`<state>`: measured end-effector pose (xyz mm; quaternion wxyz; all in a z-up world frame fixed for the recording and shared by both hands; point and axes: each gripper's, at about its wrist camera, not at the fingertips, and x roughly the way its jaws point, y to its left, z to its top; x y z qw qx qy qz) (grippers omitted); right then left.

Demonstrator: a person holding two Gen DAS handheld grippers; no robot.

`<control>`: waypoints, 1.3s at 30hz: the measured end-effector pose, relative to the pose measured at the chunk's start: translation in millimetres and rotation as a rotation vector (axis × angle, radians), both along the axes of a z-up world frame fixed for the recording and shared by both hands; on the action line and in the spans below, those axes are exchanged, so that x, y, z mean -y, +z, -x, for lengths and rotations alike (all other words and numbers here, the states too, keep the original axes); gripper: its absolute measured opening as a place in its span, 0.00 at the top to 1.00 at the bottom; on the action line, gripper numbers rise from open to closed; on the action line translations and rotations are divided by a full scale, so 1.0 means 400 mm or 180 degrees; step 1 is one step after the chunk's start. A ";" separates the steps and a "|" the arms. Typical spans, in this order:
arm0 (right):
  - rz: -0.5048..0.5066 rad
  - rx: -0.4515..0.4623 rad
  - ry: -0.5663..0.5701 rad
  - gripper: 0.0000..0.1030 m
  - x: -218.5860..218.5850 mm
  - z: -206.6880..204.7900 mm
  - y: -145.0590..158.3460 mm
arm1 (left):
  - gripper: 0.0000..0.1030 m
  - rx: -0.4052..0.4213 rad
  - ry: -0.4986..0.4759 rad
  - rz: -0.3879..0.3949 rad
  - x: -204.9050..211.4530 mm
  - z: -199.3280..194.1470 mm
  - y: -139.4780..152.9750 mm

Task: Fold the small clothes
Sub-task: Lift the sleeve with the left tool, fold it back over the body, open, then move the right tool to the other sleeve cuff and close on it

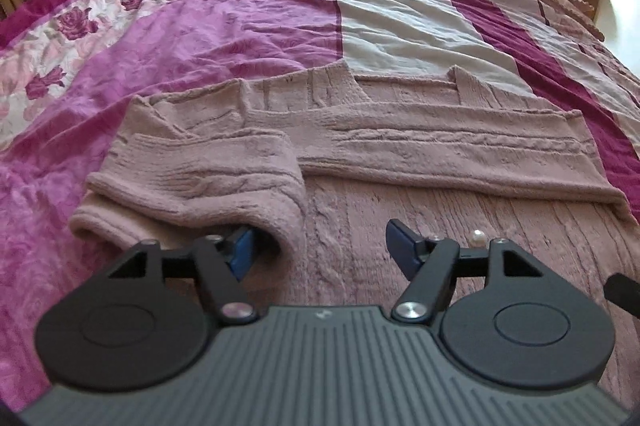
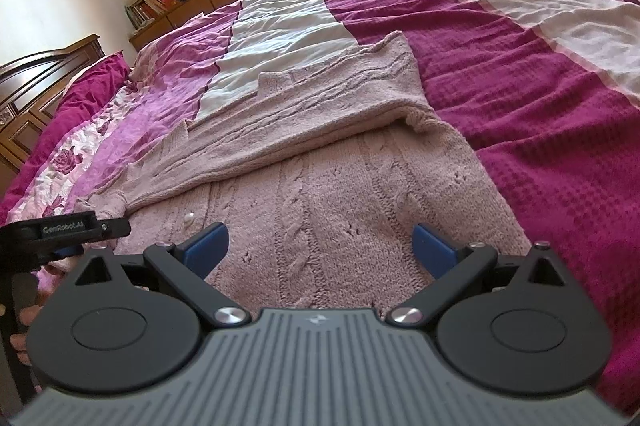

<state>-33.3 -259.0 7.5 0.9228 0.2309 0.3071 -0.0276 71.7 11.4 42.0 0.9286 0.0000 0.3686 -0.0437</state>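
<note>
Left wrist view: a dusty-pink cable-knit cardigan point(image 1: 400, 145) lies flat on the striped bedspread point(image 1: 248, 5), both sleeves folded across its body; the left gripper point(image 1: 320, 246) stands parted, holding nothing.

Right wrist view: the right gripper point(image 2: 320, 246) hovers wide apart over the cardigan's hem, empty.

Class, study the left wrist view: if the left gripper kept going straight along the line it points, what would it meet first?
Most likely the pink knitted cardigan directly ahead of the left gripper, whose jaws stand open; the folded sleeve lies by its left finger. Depth is hard to judge.
</note>
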 end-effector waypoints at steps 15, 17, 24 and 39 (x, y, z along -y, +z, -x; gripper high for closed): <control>-0.0143 -0.0040 -0.0062 0.02 0.007 0.003 0.014 | 0.33 -0.0149 0.0151 -0.0115 -0.088 0.087 0.051; -0.0146 -0.0048 -0.0055 0.01 0.005 0.004 0.019 | 0.33 -0.0155 0.0205 -0.0109 -0.106 0.094 0.056; -0.0141 -0.0026 0.0049 0.02 -0.022 0.004 0.045 | 0.33 -0.0140 0.0437 -0.0161 -0.166 0.110 0.054; -0.0626 -0.0256 0.0616 0.02 -0.131 -0.137 0.087 | 0.33 -0.0217 0.0707 -0.0079 -0.244 0.129 0.014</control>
